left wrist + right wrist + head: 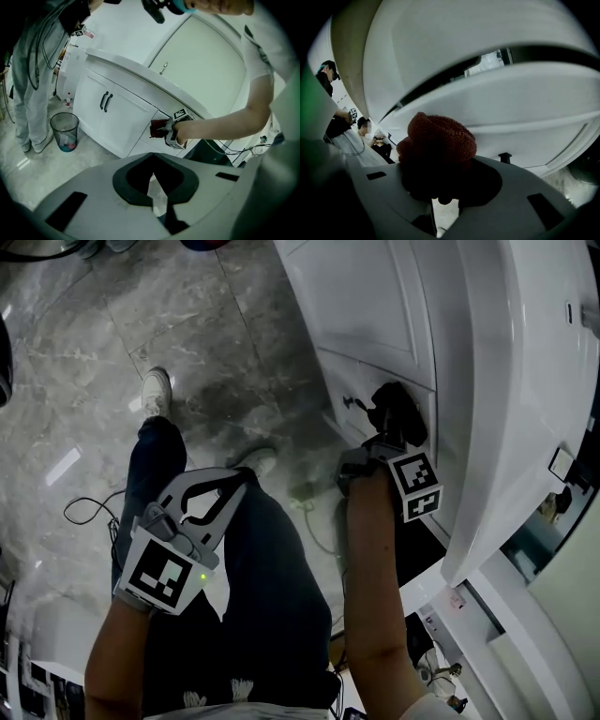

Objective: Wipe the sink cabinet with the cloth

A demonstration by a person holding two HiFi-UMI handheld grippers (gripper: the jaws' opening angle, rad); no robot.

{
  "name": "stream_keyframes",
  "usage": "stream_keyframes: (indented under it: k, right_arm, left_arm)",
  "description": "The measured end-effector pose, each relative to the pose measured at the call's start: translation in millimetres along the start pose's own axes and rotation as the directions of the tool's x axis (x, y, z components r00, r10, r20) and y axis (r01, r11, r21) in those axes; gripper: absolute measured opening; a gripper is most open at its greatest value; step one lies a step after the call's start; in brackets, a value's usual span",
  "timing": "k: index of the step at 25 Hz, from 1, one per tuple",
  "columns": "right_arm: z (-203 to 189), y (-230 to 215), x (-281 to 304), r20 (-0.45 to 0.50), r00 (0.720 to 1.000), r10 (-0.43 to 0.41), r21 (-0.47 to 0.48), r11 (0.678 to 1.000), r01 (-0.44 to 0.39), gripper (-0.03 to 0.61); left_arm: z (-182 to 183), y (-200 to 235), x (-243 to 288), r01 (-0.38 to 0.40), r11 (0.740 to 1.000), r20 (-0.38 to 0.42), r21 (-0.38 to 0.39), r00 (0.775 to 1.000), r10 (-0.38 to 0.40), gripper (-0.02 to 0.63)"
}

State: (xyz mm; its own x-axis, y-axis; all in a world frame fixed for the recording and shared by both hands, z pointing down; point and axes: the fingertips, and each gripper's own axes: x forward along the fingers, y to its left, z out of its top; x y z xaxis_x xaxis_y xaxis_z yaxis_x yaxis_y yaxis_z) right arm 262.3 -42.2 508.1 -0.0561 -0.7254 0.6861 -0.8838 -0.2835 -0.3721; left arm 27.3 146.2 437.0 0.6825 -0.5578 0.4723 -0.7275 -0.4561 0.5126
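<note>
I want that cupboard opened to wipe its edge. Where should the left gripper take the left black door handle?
Probably the middle of the door handle, coming straight at the cabinet front with jaws closing sideways. The bar stands upright, off the door, and its twin sits close beside it.

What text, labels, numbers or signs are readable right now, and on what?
No readable text in any view.
Cubes on the left gripper and right gripper: square black-and-white markers only, no letters.
Small tag, upper left of the left gripper view: too small to read.
</note>
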Motion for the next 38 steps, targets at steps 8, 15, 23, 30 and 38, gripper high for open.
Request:
stream_keyframes:
  k: [8, 15, 23, 30, 38]
  right_arm:
    - [-22, -7, 29, 0.051, 0.999, -0.020, -0.104, 0.994, 0.025, 0.105]
    - [-40, -25, 48, 0.088, 0.996, 0.006, -0.080, 0.997, 0.001, 0.106]
    - [-40, -31, 43, 0.089, 0.993, 0.081, -0.020, 0.997, -0.080, 0.104]
    - [-42, -58, 28, 0.041, 0.996, 0.075, -0.019, 0.997, -0.074, 0.104]
    - [-45, -85, 11, -0.056, 0.998, 0.041, -0.152, 0.987, -0.049, 0.106]
  left_arm:
    - [-11, 15, -1, -0.030, 1.000, -0.013, -0.005, 0.999, 0.030, 0.011]
    - [-26, 18, 2, -0.041, 0.999, -0.048, -0.008, 0.998, 0.041, 0.011]
    - [-29, 9, 12, -0.035, 0.999, -0.058, 0.006, 0.998, 0.035, 0.011]
    - [-32, -10, 24, -0.007, 1.000, -0.072, 0.031, 0.997, 0.009, 0.011]
    - [-32, -30, 34, 0.017, 0.997, -0.076, 0.070, 0.997, -0.012, 0.011]
